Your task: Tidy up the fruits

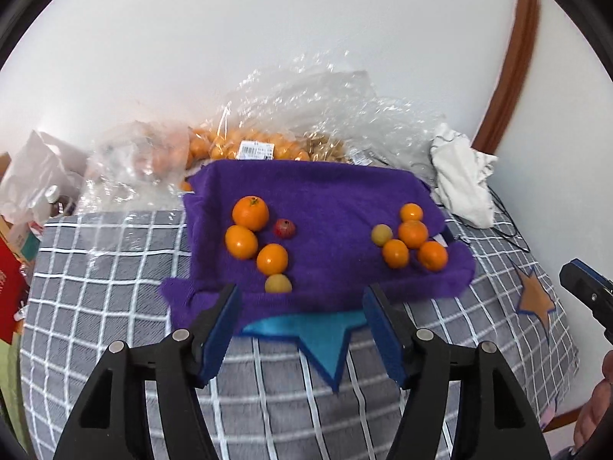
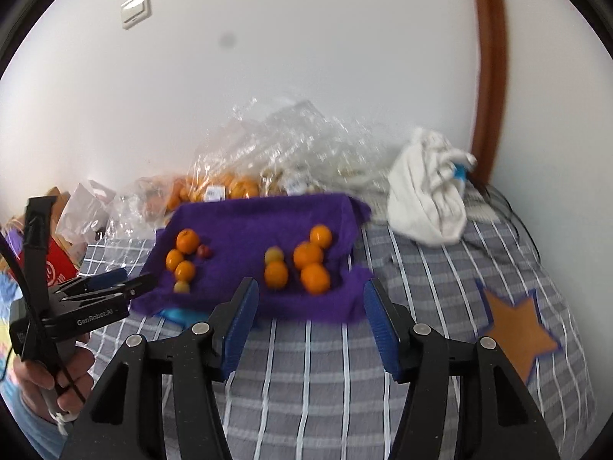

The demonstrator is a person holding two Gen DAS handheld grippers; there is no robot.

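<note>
While both grippers (image 1: 300, 306) (image 2: 310, 301) gape — fruit (image 1: 272, 258) grouped.

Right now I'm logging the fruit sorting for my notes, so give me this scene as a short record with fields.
surface: grey checked bedcover
work area: purple cloth spread on the bedcover
left group: three oranges, one small red fruit, one pale yellow fruit
right group: four oranges, one pale yellow fruit
behind cloth: clear plastic bags holding more oranges
far right: crumpled white cloth
left gripper: open, empty
right gripper: open, empty
</note>
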